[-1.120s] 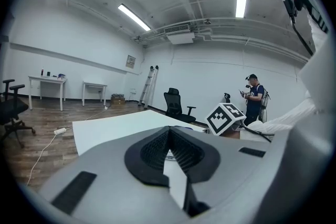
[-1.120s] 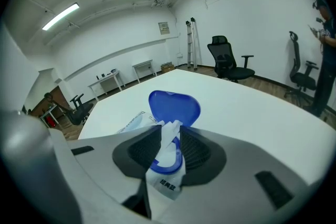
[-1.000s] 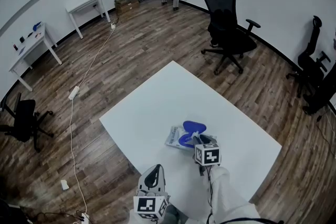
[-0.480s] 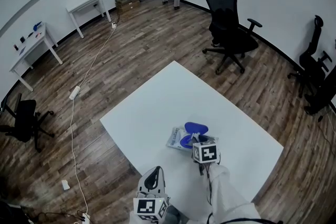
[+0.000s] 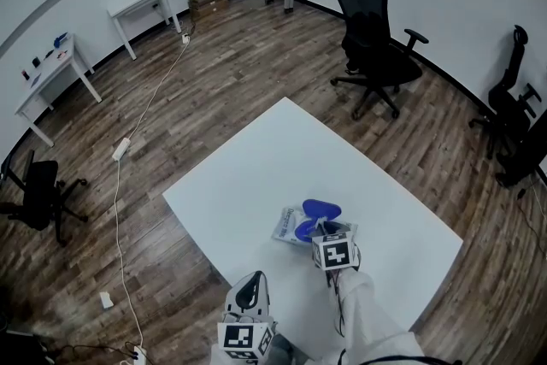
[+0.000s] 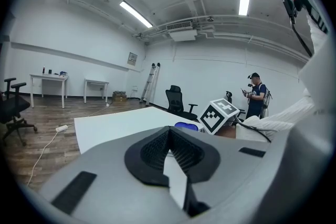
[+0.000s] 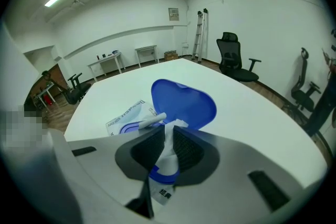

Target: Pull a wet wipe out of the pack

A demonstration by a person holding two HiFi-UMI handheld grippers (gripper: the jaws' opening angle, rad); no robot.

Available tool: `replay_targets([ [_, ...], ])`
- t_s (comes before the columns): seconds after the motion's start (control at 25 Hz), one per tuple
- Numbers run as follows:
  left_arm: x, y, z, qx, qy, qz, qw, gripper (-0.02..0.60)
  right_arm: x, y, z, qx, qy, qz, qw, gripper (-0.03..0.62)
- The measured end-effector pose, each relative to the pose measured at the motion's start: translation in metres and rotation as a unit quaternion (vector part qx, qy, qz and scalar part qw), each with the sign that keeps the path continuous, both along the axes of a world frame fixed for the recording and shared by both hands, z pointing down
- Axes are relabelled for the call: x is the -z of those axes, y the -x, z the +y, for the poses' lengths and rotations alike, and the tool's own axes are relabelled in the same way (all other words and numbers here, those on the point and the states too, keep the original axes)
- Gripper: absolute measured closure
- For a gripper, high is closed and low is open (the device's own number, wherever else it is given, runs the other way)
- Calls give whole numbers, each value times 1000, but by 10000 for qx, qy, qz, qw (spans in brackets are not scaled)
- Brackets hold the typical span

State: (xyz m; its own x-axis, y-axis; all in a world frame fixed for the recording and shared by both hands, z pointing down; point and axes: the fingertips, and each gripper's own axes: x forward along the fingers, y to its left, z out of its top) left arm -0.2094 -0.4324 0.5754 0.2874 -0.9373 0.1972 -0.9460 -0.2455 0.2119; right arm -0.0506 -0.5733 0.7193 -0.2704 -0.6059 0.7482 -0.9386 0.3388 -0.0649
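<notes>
Nearest, left gripper (image 6: pixel 169 136), fingers pressed together, empty. Ahead, one wet wipe (image 7: pixel 167 157) pinched between fingers of right gripper (image 7: pixel 168 131), shown only by that gripper's view. Just beyond the fingers, one pack (image 7: pixel 128 113), blue lid (image 7: pixel 184 105) raised, on white table (image 7: pixel 252 107).

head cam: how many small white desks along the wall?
2. One desk near the boxes; second desk further left, small items on top. Others may lie out of frame.
</notes>
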Motion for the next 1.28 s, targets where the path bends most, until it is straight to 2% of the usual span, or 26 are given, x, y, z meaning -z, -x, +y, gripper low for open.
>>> replay_targets([
  [0.2, -1, -1, 0, 19, 11, 6, 10000, 584, 0, -3, 0, 45, -84, 56, 9999, 569],
  [1.28, 24, -1, 26, 66, -300, 53, 9995, 584, 50, 11, 27, -4, -974, -259, 9949, 577],
])
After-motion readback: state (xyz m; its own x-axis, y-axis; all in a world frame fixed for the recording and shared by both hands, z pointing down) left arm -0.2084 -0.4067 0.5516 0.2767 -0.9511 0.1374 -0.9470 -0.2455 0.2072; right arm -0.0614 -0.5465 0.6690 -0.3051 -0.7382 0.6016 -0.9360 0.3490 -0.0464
